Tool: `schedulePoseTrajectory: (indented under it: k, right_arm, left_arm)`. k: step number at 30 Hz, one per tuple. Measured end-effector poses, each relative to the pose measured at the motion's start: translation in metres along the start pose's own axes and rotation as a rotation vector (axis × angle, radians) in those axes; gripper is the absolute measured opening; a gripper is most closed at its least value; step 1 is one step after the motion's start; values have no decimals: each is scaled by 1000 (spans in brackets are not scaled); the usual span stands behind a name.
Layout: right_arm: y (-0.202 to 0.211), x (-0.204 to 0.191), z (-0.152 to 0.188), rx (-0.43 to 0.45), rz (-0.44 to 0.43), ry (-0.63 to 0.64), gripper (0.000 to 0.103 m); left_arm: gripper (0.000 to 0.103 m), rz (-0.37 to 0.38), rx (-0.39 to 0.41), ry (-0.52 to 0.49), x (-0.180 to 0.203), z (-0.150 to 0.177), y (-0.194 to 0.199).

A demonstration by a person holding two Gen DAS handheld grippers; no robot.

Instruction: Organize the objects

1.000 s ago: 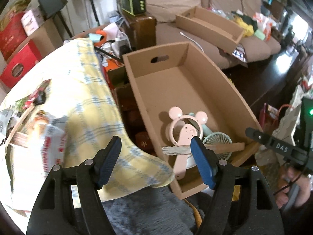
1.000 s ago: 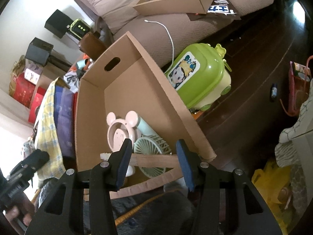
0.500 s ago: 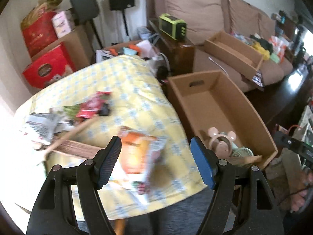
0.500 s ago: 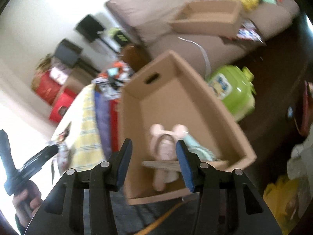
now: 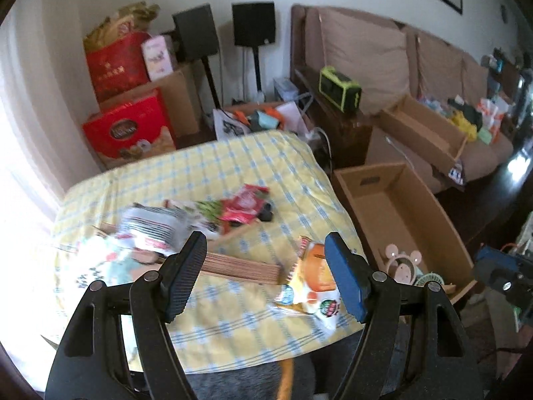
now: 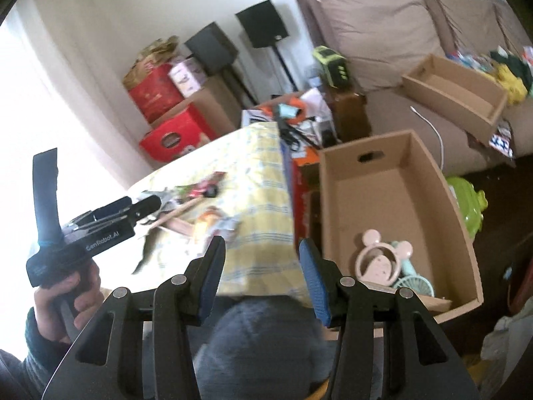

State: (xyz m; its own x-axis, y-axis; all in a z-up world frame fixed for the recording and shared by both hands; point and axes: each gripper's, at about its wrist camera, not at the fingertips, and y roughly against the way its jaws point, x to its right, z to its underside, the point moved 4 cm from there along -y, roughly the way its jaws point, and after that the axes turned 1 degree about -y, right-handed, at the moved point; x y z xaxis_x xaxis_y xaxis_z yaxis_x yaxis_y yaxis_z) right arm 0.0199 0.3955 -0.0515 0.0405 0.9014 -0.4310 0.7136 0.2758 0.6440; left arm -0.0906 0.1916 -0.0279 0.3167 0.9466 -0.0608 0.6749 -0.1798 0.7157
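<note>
My left gripper [image 5: 266, 276] is open and empty, held above a table with a yellow checked cloth [image 5: 233, 173]. On the cloth lie an orange snack bag [image 5: 314, 280], a red packet [image 5: 245, 205], a silver striped bag [image 5: 153, 228] and a wooden stick-like piece [image 5: 240, 266]. My right gripper [image 6: 261, 278] is open too, with nothing between its pads, over the table's near edge. The cardboard box [image 6: 386, 196] to the right holds a pink mouse-eared fan [image 6: 378, 263] and a teal fan [image 6: 414, 280]. The left gripper [image 6: 146, 208] shows in the right wrist view, gripped by a hand [image 6: 66, 286].
A brown sofa [image 5: 383, 56] carries a shallow cardboard tray [image 5: 423, 133] and clutter. Red gift boxes [image 5: 130, 133] and two black speakers [image 5: 253, 23] stand by the wall. A green toy case [image 6: 466, 206] sits on the dark floor right of the box.
Both grippers rose and swung left, away from the cardboard box toward the table. The table's snack bags came into view; the box slid to the right. Jaw openings are unchanged.
</note>
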Motion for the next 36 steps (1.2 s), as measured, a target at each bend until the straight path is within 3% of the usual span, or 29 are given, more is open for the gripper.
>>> schedulePoseTrajectory:
  k: [8,13,19,25,30,36]
  right_arm:
    - [4,-71,-1,-15,-30,108,49]
    - [-4,-120,5,-50,-74,213,49]
    - [-38,-148,10,-119,-38,294,49]
    - [-77,-161,6,-177,-13,329,54]
    - [-117,-152,-4,-237,100,386,54]
    - [-165,-130,-25,-304,143,331,55]
  left_arm:
    - [70,-19,105,70,-64,-12,51]
    - [71,-126,117,123,-138,3,61]
    - [71,-273,-7,273,-249,59,37]
    - [71,-303,-145,404,-316,120,8]
    - [71,-258,-214,380,-321,140,-15]
    - [71,-88,-280,457,-315,159,-45]
